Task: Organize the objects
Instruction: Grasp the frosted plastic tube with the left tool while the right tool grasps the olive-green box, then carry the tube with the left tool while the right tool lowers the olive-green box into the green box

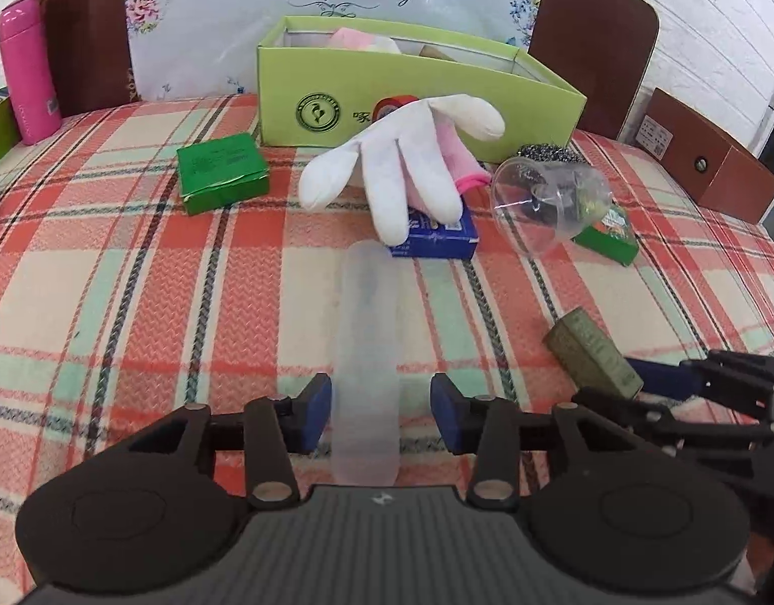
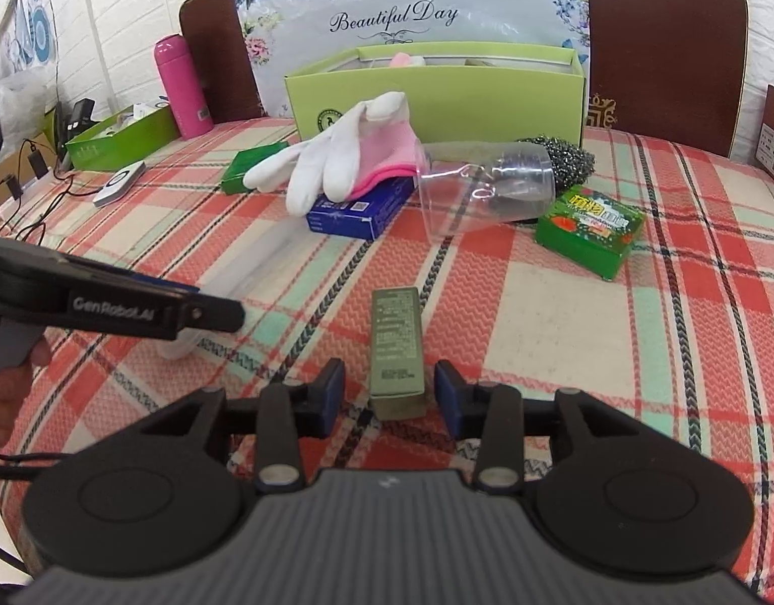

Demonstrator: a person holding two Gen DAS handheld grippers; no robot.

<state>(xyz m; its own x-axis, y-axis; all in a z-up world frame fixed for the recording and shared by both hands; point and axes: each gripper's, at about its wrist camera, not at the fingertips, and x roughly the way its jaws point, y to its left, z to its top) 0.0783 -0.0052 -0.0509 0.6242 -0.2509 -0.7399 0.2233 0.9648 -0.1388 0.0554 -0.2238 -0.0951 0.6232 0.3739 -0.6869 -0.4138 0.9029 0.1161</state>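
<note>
A frosted translucent long case [image 1: 368, 353] lies on the plaid cloth between the open fingers of my left gripper [image 1: 381, 408], with a gap on each side. A slim olive box [image 2: 397, 348] lies between the open fingers of my right gripper [image 2: 389, 390]; it also shows in the left wrist view [image 1: 591, 359]. A white glove [image 1: 402, 161] over a pink one rests on a blue box [image 1: 437, 237]. The light green open box [image 1: 417, 96] stands behind, holding some items.
A clear plastic cup [image 1: 548, 201] lies on its side by a steel scourer [image 2: 563, 156] and a green printed box [image 2: 588, 227]. A green packet [image 1: 220, 171] lies left. A pink bottle [image 1: 26, 70] stands far left. Chairs stand behind the table.
</note>
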